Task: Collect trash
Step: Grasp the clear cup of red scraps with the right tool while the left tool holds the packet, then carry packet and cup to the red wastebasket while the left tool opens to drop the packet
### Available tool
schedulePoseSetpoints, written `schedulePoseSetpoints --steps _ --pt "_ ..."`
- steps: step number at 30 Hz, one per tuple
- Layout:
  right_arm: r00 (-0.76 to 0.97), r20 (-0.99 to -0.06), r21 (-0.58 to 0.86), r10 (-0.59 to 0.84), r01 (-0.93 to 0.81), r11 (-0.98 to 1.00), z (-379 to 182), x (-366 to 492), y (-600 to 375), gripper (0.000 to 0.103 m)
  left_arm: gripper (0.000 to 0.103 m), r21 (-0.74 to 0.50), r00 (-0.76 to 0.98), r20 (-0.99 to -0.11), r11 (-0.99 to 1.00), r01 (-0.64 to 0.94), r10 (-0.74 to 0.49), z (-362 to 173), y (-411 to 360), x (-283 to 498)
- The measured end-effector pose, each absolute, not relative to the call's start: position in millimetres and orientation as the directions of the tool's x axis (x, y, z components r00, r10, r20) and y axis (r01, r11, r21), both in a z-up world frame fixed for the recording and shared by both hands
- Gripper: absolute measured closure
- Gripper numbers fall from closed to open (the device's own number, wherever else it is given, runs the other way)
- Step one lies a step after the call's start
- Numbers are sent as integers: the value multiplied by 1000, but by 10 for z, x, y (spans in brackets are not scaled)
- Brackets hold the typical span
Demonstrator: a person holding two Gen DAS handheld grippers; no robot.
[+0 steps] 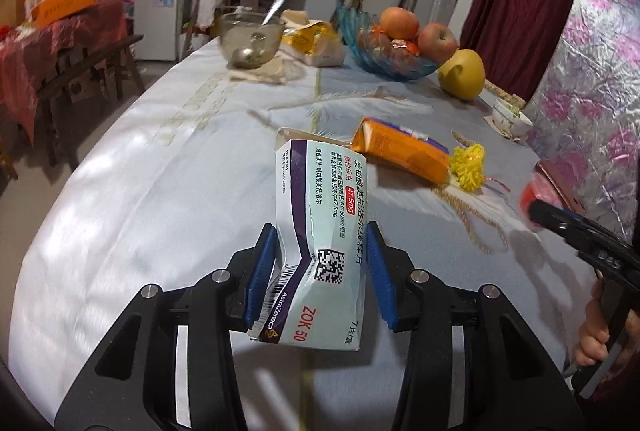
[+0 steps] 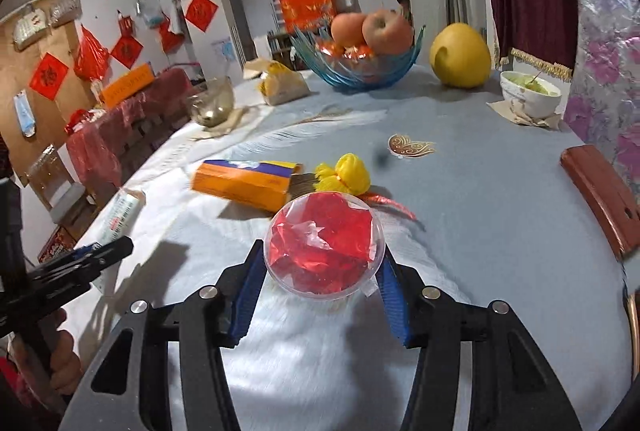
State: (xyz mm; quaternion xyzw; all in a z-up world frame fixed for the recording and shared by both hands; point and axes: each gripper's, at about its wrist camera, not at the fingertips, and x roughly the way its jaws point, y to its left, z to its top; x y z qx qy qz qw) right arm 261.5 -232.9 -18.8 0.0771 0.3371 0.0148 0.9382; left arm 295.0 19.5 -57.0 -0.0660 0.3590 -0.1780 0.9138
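- The crushed medicine box (image 1: 318, 243) sits upright between the left gripper (image 1: 322, 271)'s blue pads (image 1: 262, 271), which pinch its dented lower half; the crease suggests the squeeze itself has buckled the empty carton.
- It appears lifted above the tablecloth (image 1: 160, 199), probably ready to be carried off as trash.
- The right gripper (image 2: 320, 283) pinches a clear round container (image 2: 324, 245) stuffed with red foil, its fingers pressed against the sides.
- An orange box (image 2: 244, 185) and a yellow pompom (image 2: 346, 173) lie touching on the cloth just beyond, likely the next trash to gather.
- Further back, the blue fruit bowl (image 2: 356, 73), pomelo (image 2: 460, 57) and white bowl (image 2: 528, 93) look like things meant to stay.
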Motion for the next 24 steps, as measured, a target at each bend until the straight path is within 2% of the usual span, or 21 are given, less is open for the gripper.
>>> schedulePoseSetpoints --steps 13,24 --pt "815 -559 189 152 -53 980 66 1964 -2120 49 58 -288 735 -579 932 220 -353 -258 583 2322" --pt "845 -508 183 165 -81 980 284 1456 -1984 49 58 -301 794 -493 926 228 -356 76 794 1779"
